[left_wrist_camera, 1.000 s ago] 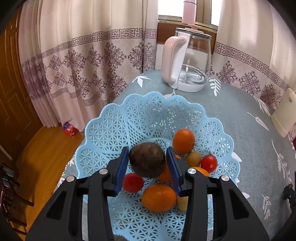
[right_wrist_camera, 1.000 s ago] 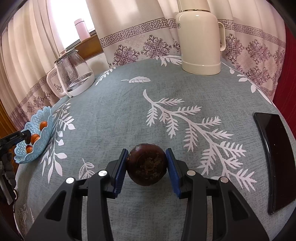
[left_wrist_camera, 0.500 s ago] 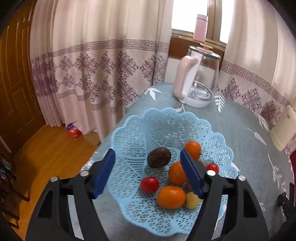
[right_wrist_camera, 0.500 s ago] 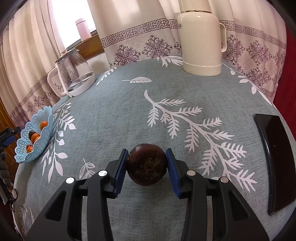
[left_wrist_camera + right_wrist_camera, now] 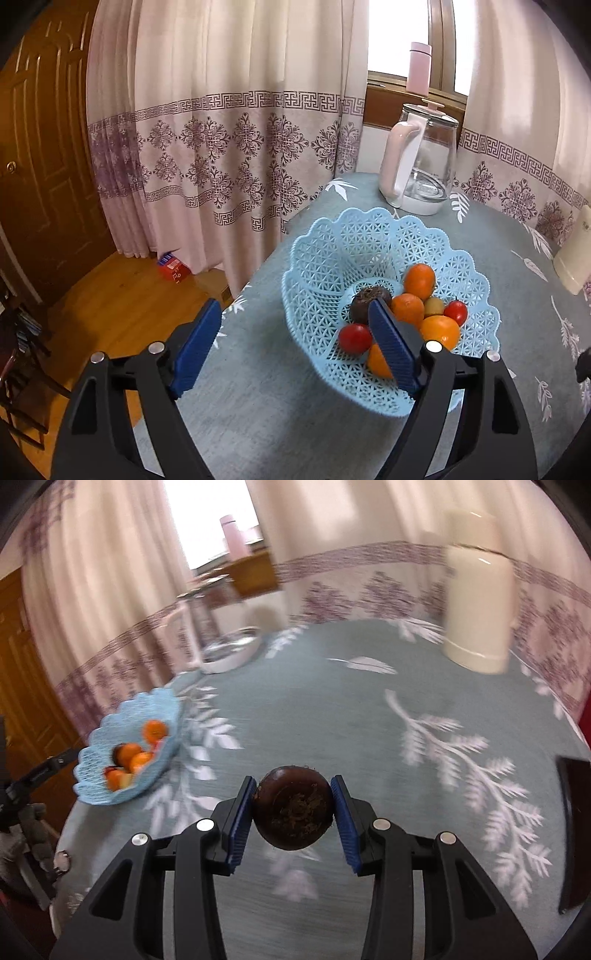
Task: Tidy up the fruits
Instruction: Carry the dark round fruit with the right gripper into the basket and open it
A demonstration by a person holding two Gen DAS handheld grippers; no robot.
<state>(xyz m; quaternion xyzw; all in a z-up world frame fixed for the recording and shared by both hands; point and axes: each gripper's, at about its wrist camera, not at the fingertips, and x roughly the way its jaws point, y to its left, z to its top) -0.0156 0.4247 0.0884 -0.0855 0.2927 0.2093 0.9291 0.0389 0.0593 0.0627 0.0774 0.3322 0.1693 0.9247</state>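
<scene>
Two grippers, one empty and one loaded.

Spread wide with nothing between its pads, the left gripper (image 5: 295, 347) sits at the table's (image 5: 258, 387) near edge beside the blue lattice basket (image 5: 321, 280), which holds a dark fruit (image 5: 364, 301), oranges and tomatoes close to the drop-off toward the floor. The right gripper (image 5: 293, 814) clamps a dark round fruit (image 5: 293, 810) above open cloth, well apart from the basket, the glass kettle (image 5: 421, 166) and the cream flask (image 5: 478, 602).

Glass kettle (image 5: 221, 642) motion-blurred, indistinct
</scene>
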